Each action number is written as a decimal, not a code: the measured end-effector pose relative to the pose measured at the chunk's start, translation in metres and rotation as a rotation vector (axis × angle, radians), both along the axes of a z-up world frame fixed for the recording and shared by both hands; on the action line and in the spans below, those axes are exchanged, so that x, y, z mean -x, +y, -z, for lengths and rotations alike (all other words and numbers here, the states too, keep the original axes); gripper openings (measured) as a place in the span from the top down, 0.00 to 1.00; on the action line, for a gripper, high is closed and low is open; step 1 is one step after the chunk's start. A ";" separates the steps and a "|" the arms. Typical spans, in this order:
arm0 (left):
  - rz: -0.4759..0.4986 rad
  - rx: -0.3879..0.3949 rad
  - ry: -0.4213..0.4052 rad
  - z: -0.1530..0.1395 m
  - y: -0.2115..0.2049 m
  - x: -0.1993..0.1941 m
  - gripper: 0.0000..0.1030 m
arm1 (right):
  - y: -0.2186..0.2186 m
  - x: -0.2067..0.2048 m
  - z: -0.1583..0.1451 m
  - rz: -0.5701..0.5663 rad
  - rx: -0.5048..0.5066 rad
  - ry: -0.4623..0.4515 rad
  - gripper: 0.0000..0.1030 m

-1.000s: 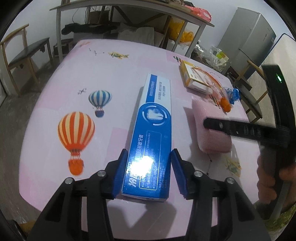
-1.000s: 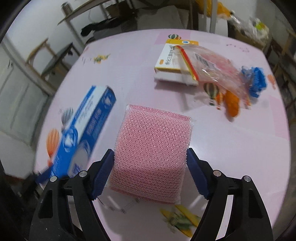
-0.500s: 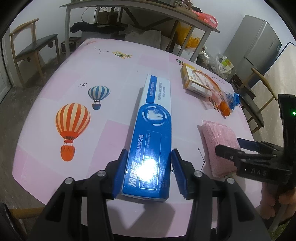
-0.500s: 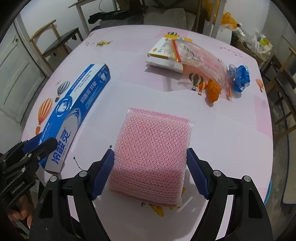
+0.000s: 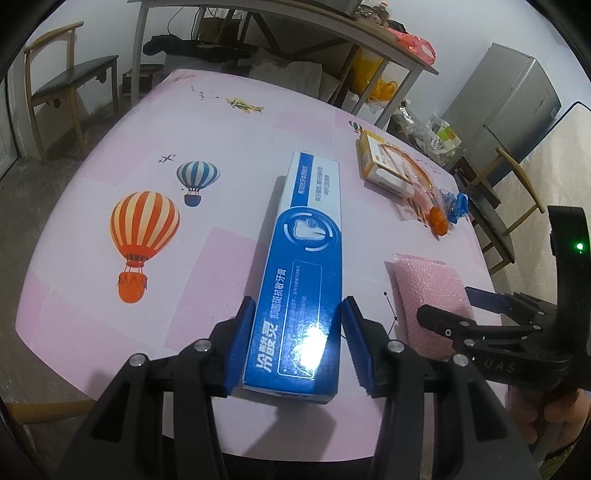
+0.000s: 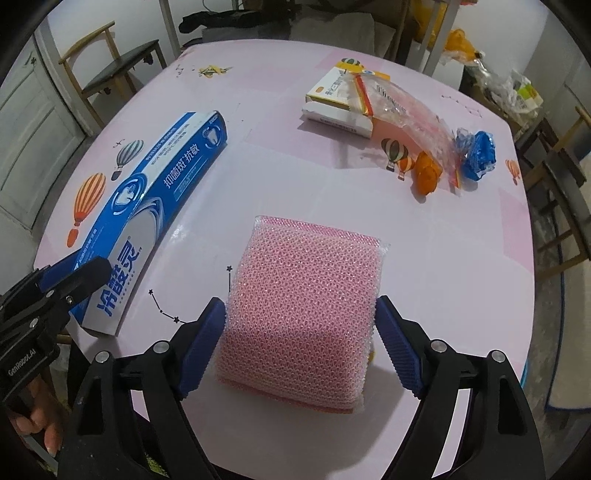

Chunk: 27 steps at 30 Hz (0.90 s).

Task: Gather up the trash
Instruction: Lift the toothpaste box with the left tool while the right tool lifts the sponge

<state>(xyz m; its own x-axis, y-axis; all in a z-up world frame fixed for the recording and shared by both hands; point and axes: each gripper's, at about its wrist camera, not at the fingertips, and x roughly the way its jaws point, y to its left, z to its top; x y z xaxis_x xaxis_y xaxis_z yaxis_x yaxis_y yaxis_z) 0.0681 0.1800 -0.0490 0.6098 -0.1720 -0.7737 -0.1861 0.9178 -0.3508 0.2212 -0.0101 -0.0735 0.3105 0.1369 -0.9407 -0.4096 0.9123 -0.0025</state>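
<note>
Your left gripper [image 5: 297, 350] clamps the blue box [image 5: 301, 280] at its near end on the pink table [image 5: 229, 147]. Your right gripper [image 6: 301, 347], jaws just widened, straddles the pink sponge [image 6: 306, 314] lying beside it.

The table [image 5: 110, 258] had a pink cloth with balloon prints. Behind it stood a wooden chair [image 5: 70, 81], a long grey table [image 5: 258, 22] and a grey fridge [image 5: 509, 107]. The walls were white, the floor grey.

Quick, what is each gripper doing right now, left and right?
Left gripper: shut on the blue toothpaste box.
Right gripper: open, jaws just widened; the pink scouring sponge sits between them on the table.
</note>
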 end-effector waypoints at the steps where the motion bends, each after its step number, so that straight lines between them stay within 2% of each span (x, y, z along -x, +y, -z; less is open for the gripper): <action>1: 0.003 0.004 0.000 0.000 0.000 0.000 0.54 | 0.000 -0.001 0.000 0.004 -0.006 0.008 0.23; 12: 0.011 0.049 0.011 0.003 0.003 0.002 0.54 | 0.002 -0.002 0.004 0.023 -0.035 0.048 0.20; 27: 0.020 0.070 0.010 0.005 0.002 0.002 0.53 | 0.006 -0.001 0.008 0.017 -0.032 0.063 0.19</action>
<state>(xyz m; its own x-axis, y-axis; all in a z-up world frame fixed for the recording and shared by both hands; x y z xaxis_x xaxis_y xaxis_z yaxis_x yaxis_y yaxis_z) 0.0659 0.1819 -0.0542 0.5978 -0.2379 -0.7655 -0.1723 0.8945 -0.4125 0.2223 -0.0038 -0.0814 0.2537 0.1622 -0.9536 -0.3928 0.9182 0.0517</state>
